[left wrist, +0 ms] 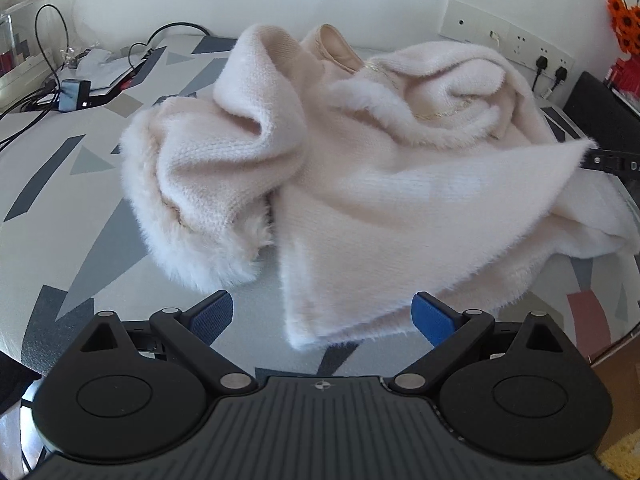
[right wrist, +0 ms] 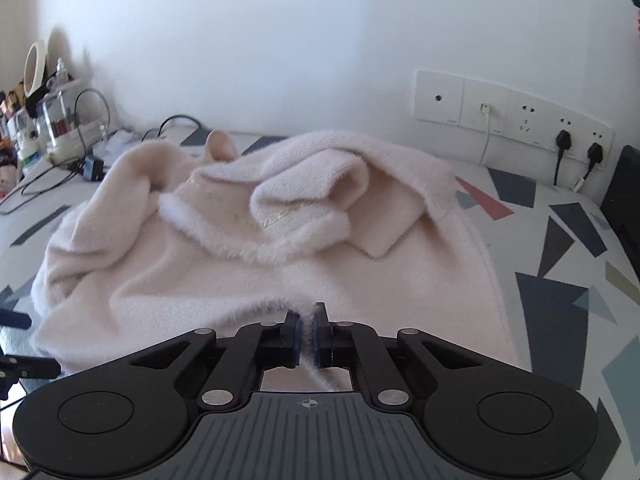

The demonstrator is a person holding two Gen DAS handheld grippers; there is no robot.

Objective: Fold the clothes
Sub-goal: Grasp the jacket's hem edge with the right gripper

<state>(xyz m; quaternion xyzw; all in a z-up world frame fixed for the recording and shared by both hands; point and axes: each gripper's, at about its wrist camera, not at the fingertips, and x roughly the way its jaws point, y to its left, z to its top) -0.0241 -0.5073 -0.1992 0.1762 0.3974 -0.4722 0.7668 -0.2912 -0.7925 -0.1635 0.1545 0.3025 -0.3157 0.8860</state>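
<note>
The right tool (right wrist: 306, 334) is clamped on a fuzzy edge of the pale pink sweater (right wrist: 248, 264), with a strip of pile pinched between its blue pads. The left tool (left wrist: 322, 316) is held apart, empty, just short of a pointed corner of the garment. The sweater is heaped in loose folds on the patterned table (left wrist: 48, 168). It is judged soft, limp and light, the plush likely slippery; hems and corners are best gripped.
</note>
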